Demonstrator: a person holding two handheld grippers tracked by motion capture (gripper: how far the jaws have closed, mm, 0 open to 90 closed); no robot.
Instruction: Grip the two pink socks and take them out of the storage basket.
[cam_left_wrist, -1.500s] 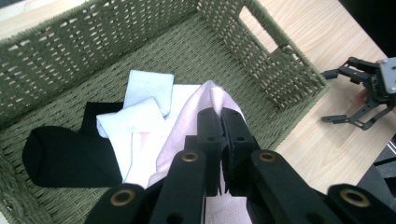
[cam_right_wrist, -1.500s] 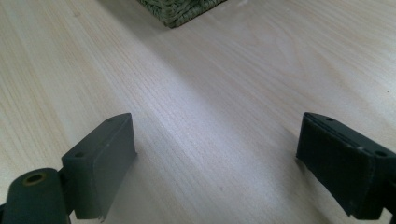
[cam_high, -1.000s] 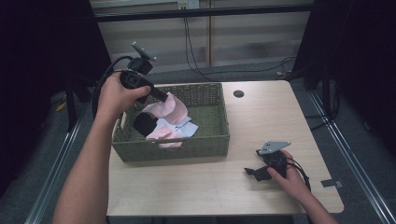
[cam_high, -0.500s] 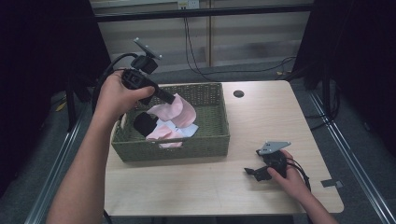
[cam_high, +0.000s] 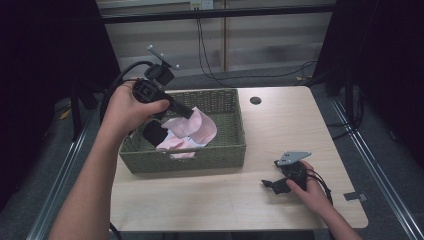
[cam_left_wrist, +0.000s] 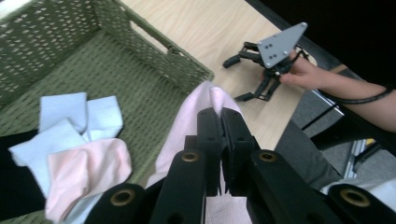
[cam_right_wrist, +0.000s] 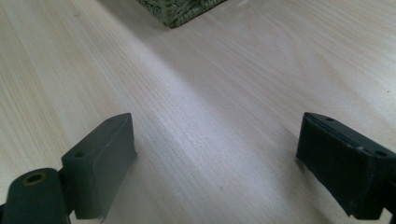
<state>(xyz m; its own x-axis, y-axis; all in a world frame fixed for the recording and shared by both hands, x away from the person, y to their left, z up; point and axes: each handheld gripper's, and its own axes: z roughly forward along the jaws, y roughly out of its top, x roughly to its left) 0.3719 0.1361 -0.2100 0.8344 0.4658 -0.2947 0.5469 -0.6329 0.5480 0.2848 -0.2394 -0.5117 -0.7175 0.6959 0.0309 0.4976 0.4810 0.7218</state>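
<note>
1. Spanning most of the high view, a pale wooden table (cam_high: 280, 125) carries the whole scene, its right half bare but for a small dark round hole near the far edge.
2. A green woven basket (cam_high: 220, 150) sits on the table's left half, near the person's left arm, with a cut-out handle in its near wall.
3. Raised over the basket, the left gripper (cam_left_wrist: 219, 122) is clenched on a pink cloth (cam_left_wrist: 189, 121) — the jaws pressed together on a fold, the rest hanging down toward the basket floor.
4. Judged from that hang, the step in hand is lifting the pink cloth out of the basket; its lower end looks not yet clear of the rim.
5. More small pieces lie on the basket floor: white socks (cam_left_wrist: 70, 116), one pink sock (cam_left_wrist: 81, 172) and something black (cam_high: 155, 132) at the left side.
6. At the table's near right, the right gripper (cam_high: 276, 184) rests on the wood, well apart from the basket, jaws spread wide and holding nothing.
7. The next move likely calls for raising the cloth higher, then carrying it across the near wall to open table — without snagging the weave.
</note>
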